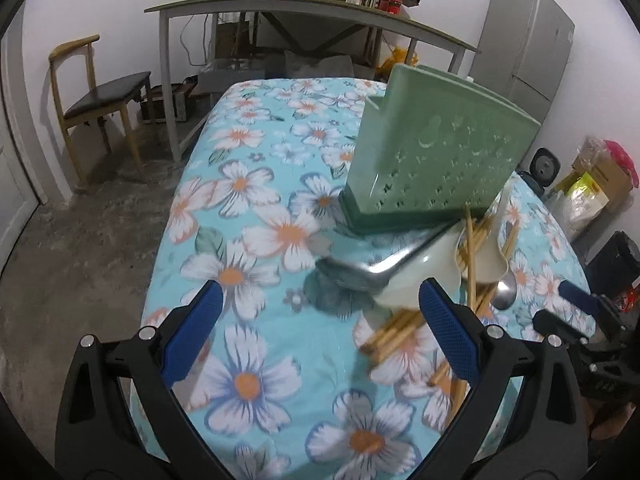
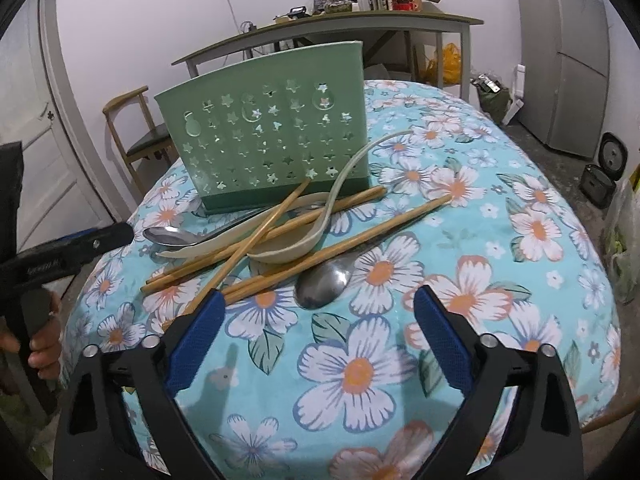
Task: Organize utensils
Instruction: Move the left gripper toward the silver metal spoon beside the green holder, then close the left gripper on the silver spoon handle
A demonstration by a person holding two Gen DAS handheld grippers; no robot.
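Note:
A green perforated utensil holder [image 2: 272, 132] stands upright on the floral tablecloth [image 2: 500, 240]. In front of it lies a loose pile: several wooden chopsticks [image 2: 340, 240], a cream ladle spoon [image 2: 288, 250] and two metal spoons [image 2: 324, 284] [image 2: 168, 236]. My right gripper [image 2: 320, 294] is open just short of the nearer metal spoon, with nothing between its pads. In the left wrist view the holder [image 1: 436, 160] is at the right, and the pile of chopsticks [image 1: 400, 332] and a blurred metal spoon [image 1: 352, 274] lies by the right fingertip. My left gripper [image 1: 320, 285] is open and empty.
A wooden chair [image 1: 96, 96] stands left of the table. A long cluttered table [image 1: 280, 4] runs along the back wall, with a grey fridge [image 1: 532, 40] at the right. Bags and boxes [image 1: 592, 184] sit on the floor. A hand [image 2: 40, 344] holds the left gripper's handle.

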